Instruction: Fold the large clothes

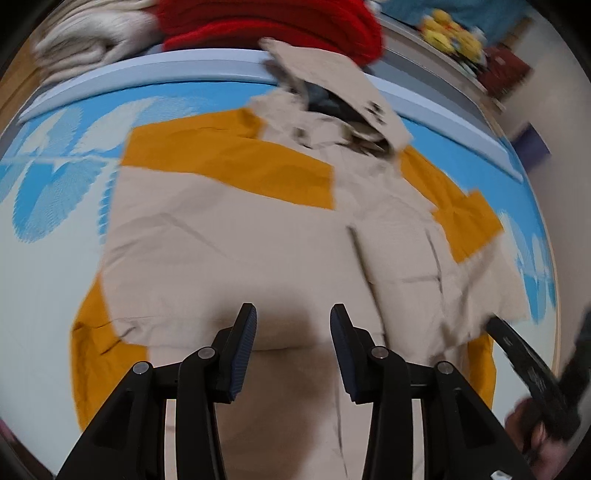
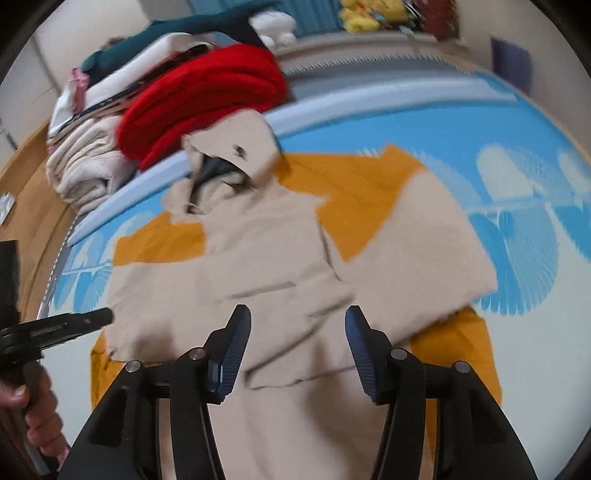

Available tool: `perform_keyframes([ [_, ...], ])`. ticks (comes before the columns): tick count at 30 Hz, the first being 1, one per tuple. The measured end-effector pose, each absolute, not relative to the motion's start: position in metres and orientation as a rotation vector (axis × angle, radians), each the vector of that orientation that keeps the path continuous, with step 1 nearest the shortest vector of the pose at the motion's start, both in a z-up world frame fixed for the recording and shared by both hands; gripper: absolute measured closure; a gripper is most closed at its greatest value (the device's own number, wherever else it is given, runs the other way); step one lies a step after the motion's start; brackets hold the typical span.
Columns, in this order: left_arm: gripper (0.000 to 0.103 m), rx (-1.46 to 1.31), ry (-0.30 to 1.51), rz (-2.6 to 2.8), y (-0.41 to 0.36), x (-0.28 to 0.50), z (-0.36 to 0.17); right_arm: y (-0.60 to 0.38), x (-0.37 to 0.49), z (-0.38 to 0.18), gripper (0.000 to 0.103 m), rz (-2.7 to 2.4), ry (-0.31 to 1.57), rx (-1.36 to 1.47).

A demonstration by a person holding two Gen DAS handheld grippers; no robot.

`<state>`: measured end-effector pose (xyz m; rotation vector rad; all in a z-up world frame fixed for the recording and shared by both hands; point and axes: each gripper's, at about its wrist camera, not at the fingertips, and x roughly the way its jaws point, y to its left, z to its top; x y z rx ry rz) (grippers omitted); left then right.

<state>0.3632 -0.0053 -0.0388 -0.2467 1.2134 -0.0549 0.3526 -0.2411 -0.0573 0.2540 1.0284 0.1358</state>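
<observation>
Beige and mustard, that was the jacket (image 1: 229,236), a hooded thing spread flat on the blue-and-white mat (image 1: 55,192), hood (image 1: 332,85) pointing at the far edge where a stack of folded clothes sat, red knit (image 1: 266,22) on top. Taking the jacket as the landmark: both sleeves looked already laid in over its body, one crossing the chest from each side, with mustard lining showing at the shoulders and along the near hem corners. The left gripper (image 1: 293,317) hung over the jacket's near middle, jaws parted with nothing between them, only its shadow on the cloth. The right gripper (image 2: 297,319) was over the near part of the jacket too, a bit toward the side where the folded sleeve ended, jaws standing apart and empty, no cloth pinched that I could see. Each gripper showed up at the jacket's edge in the other camera, with a hand (image 2: 33,417) wrapped round the left handle. So my guess was the sleeve fold was done and the lengthwise fold was next. That would call for dropping both grippers to the near hem, one per corner, pinching through all the layers, then carrying the hem up toward the hood without dragging the sleeves loose. Pictures were pretty blurry, so hem details were hard to make out.
</observation>
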Motion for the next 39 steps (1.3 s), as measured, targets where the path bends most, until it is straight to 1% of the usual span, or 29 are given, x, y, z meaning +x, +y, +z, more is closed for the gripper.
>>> perform_keyframes([
  [2, 0.066, -0.189, 1.210, -0.135, -0.034, 0.362, -0.043, -0.251, 0.366, -0.076, 0.049, 0.108, 1.091, 0.303],
  [5, 0.064, -0.120, 1.206, -0.254, -0.075, 0.360, -0.048, -0.259, 0.375, -0.087, 0.049, 0.084, 1.125, 0.311],
  [7, 0.060, -0.048, 1.197, -0.322, -0.108, 0.359, -0.056, -0.266, 0.376, -0.088, 0.049, 0.079, 1.118, 0.295],
  [8, 0.055, -0.020, 1.201, -0.341, -0.121, 0.359, -0.061, -0.266, 0.376, -0.088, 0.049, 0.077, 1.123, 0.295],
  [9, 0.053, -0.004, 1.208, -0.355, -0.130, 0.360, -0.066, -0.268, 0.377, -0.089, 0.049, 0.081, 1.127, 0.306],
  [12, 0.049, 0.006, 1.255, -0.362, -0.151, 0.365, -0.089, -0.272, 0.379, -0.090, 0.049, 0.082, 1.134, 0.313],
  [17, 0.049, 0.101, 1.290, -0.271, -0.163, 0.370, -0.114, -0.277, 0.381, -0.093, 0.049, 0.084, 1.142, 0.331],
  [21, 0.049, 0.101, 1.301, -0.222, -0.158, 0.372, -0.123, -0.279, 0.384, -0.097, 0.049, 0.080, 1.152, 0.347],
  [26, 0.049, 0.066, 1.260, -0.155, -0.145, 0.374, -0.111, -0.276, 0.386, -0.100, 0.049, 0.082, 1.165, 0.343],
  [29, 0.049, -0.044, 1.232, -0.112, -0.119, 0.376, -0.094, -0.277, 0.387, -0.103, 0.049, 0.068, 1.174, 0.339],
  [30, 0.047, -0.073, 1.223, -0.096, -0.111, 0.377, -0.090, -0.277, 0.388, -0.105, 0.049, 0.064, 1.179, 0.341],
  [35, 0.046, -0.296, 1.208, -0.005, -0.046, 0.374, -0.072, -0.283, 0.393, -0.120, 0.049, 0.035, 1.225, 0.386],
  [39, 0.046, -0.421, 1.211, 0.097, -0.001, 0.365, -0.067, -0.279, 0.395, -0.130, 0.054, 0.047, 1.255, 0.431],
])
